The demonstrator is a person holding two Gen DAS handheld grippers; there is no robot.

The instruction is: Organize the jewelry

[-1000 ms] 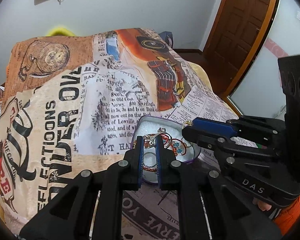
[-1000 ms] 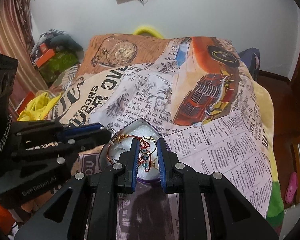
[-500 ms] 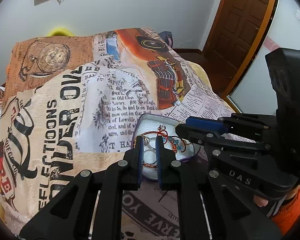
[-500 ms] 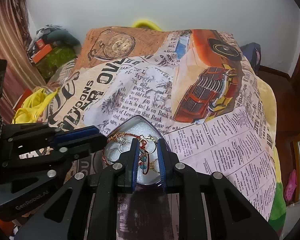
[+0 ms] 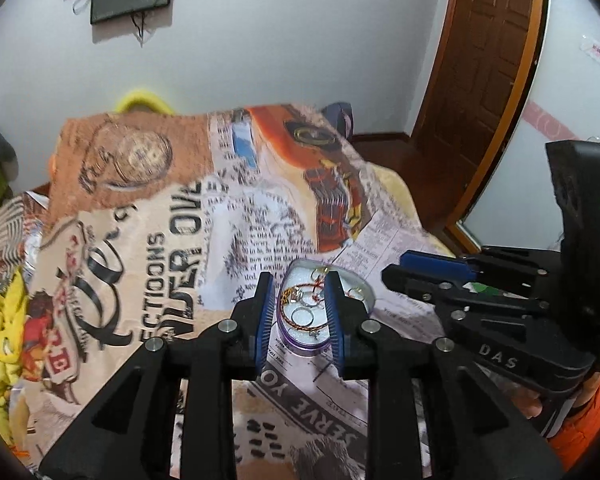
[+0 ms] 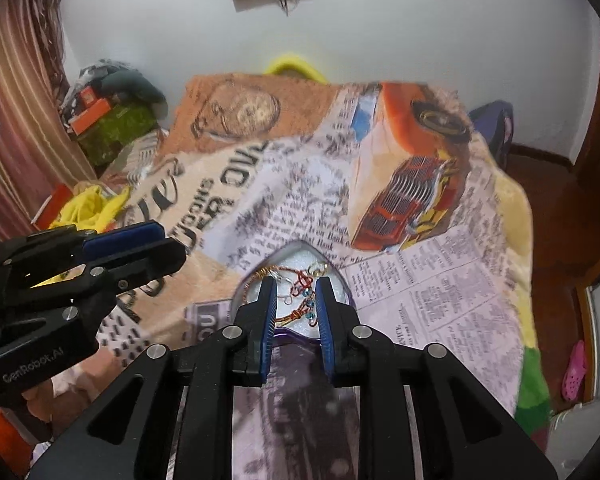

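My left claw is spread wide with nothing between its blue pads; my right claw is parted too, and empty. Both hang above the heart-shaped tin, which sits on the newspaper-print blanket near its front edge. Inside lie tangled bracelets and rings. A wooden door stands beyond the blanket's right edge.

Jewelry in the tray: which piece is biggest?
The braided orange-gold bangle in the heart-shaped tray. It loops around the small silver rings; the other pieces are small.
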